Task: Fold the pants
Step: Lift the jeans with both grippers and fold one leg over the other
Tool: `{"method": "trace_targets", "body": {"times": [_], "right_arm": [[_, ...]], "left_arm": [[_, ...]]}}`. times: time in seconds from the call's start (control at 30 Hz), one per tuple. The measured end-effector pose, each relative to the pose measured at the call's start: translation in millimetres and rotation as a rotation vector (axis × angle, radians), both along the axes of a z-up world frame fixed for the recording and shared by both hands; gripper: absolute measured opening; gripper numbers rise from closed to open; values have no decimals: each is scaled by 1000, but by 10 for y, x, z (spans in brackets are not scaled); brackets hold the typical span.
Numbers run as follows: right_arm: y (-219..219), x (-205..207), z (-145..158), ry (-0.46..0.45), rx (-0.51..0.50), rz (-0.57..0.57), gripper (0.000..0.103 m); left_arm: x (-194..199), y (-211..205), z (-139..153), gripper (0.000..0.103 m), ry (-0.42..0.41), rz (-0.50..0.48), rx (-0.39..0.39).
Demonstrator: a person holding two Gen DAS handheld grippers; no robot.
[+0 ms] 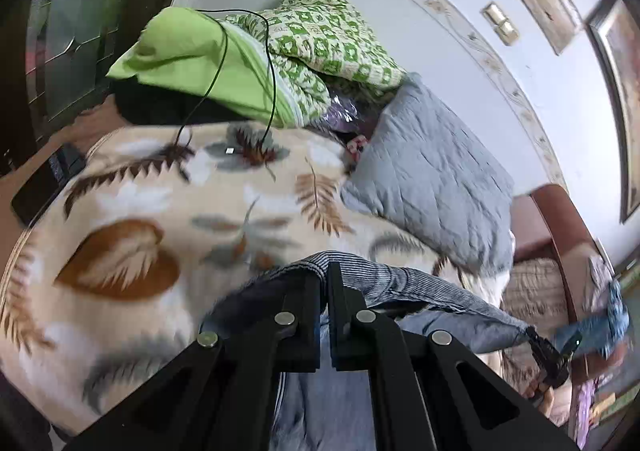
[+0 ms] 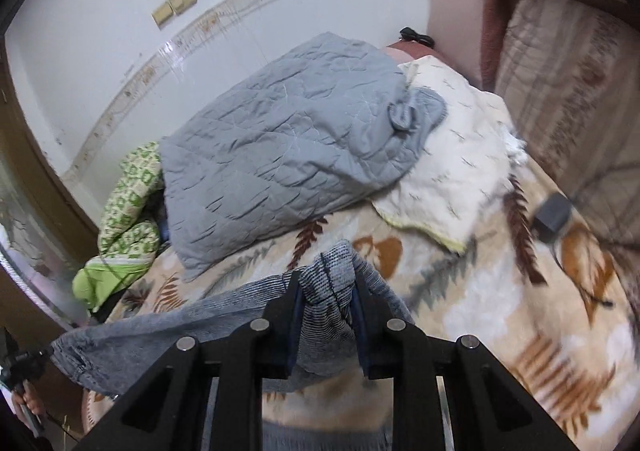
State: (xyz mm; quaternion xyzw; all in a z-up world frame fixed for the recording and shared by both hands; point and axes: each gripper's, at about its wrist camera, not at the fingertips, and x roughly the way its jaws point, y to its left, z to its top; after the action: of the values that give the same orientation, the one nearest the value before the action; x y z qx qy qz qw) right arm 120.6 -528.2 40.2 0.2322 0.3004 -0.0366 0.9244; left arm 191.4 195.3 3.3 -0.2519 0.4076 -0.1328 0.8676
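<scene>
The pants (image 1: 404, 283) are blue-grey denim with a ribbed waistband, held up above the bed between both grippers. My left gripper (image 1: 325, 275) is shut on one end of the waistband. My right gripper (image 2: 326, 279) is shut on a bunched fold of the other end (image 2: 328, 315). The fabric stretches from the right gripper leftward to the left gripper (image 2: 16, 367), seen small at the left edge. The right gripper (image 1: 548, 359) shows small at the right of the left wrist view. The pant legs hang below, mostly hidden.
The bed carries a leaf-print blanket (image 1: 160, 211). A grey quilted pillow (image 2: 288, 143), a cream pillow (image 2: 448, 179) and a green patterned quilt (image 1: 320, 35) lie along the wall. A black cable (image 1: 224, 63) and a dark phone (image 1: 36, 191) lie at the left. A grey box (image 2: 554, 217) lies at the right.
</scene>
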Motion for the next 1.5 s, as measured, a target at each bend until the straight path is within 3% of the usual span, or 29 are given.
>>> {"method": "trace_targets", "body": {"times": [0.1,0.3,0.5,0.63,0.73,0.83,0.9,0.93,0.97,1.03,1.13,1.23,1.33,1.4,1.43,1.5], "right_arm": [[-115,-469,-59,-7,43,1,24],[-207,-1274,-454,79,60,-1,24],[-119,-1824,-1025,230,74,32,24],[-172,-2044,-1466,414,212,84,28],[-212,-2127,-1509,465,201,97,29],[-242,-2164,-1361,449,190,132,29],[-250,-2143,-1179,402,176,153,35],[-267,-2101,-1081,375,167,152,50],[-274,-2060,-1029,363,164,146,73],[-275,-1889,-894,306,142,115,80],[-264,-1500,-829,274,115,82,80],[-296,-1034,-1012,368,114,28,80],[-340,-756,-1234,435,125,31,76],[-309,-655,-1359,471,129,59,58],[-266,-614,-1405,487,124,83,37],[-135,-562,-1470,551,45,126,26]], "left_arm": [[-446,45,-111,3,-1,-32,-6],[-1047,29,-452,3,42,-86,-10],[-1315,156,-840,3,144,-63,-23],[-1368,308,-1059,4,219,-25,-27],[-1378,396,-1161,4,265,3,-37],[-1423,429,-1116,4,253,31,-7],[-1484,490,-974,4,204,83,69],[-1522,538,-900,4,182,107,83],[-1538,560,-847,4,167,121,88],[-1578,545,-704,4,119,126,109],[-1572,262,-561,4,68,57,153],[-1528,-184,-571,4,44,-53,192],[-1397,-678,-771,4,63,-153,210],[-1324,-910,-948,4,98,-189,219],[-1271,-1028,-1066,4,123,-212,225],[-1224,-1159,-1214,4,162,-228,239]]}}
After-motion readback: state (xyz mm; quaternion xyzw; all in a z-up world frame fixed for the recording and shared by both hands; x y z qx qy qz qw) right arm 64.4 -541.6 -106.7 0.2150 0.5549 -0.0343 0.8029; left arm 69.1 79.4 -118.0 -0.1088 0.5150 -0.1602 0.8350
